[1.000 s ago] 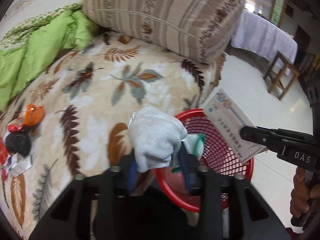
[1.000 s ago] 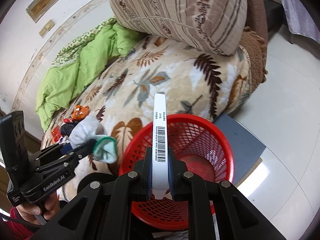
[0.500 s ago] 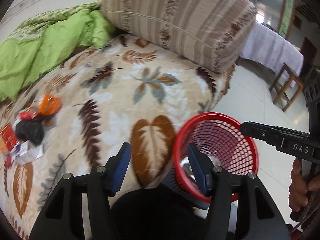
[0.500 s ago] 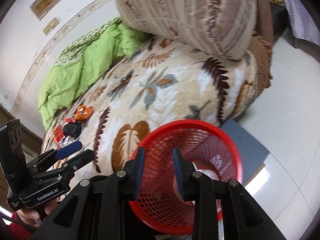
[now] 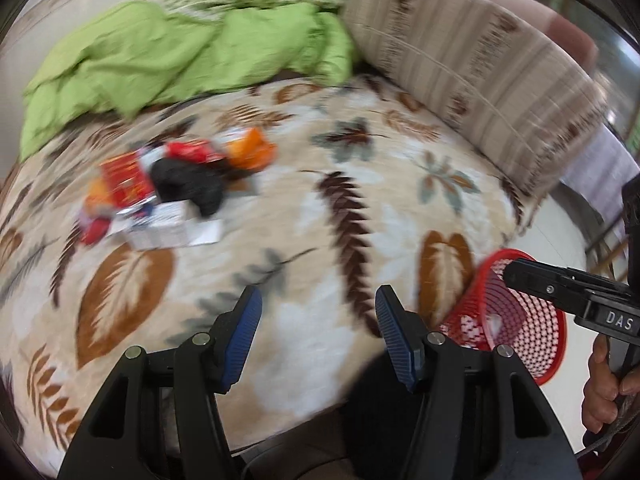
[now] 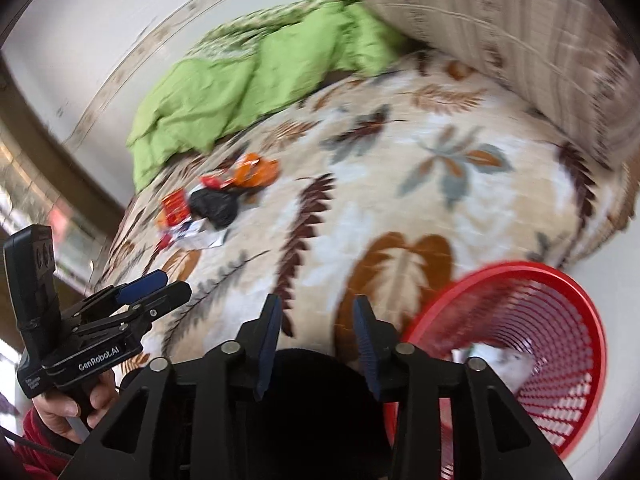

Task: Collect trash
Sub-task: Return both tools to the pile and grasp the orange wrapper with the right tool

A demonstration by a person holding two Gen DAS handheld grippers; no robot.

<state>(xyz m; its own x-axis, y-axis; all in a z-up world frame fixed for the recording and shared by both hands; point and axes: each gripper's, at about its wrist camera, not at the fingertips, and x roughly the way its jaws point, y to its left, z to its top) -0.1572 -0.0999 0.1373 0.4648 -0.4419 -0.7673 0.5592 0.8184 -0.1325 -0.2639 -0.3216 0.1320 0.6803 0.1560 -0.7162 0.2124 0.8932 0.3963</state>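
Note:
A pile of trash [image 5: 160,192] lies on the leaf-patterned blanket [image 5: 320,216]: red and orange wrappers, a black bag and white paper. It also shows in the right wrist view [image 6: 208,208]. The red mesh basket [image 6: 532,352] stands by the bed's edge, with white trash inside; it also shows in the left wrist view [image 5: 520,320]. My left gripper [image 5: 318,304] is open and empty above the blanket, short of the pile. My right gripper [image 6: 316,312] is open and empty, just left of the basket. Both views are blurred.
A green quilt [image 5: 168,52] is bunched at the back of the bed. A large striped pillow [image 5: 480,68] lies at the right. Tiled floor [image 5: 568,232] lies beyond the bed's edge by the basket.
Both grippers let go of their loads into the basket, the white glove and the flat box. Both now stand open and have swung left toward the trash pile.

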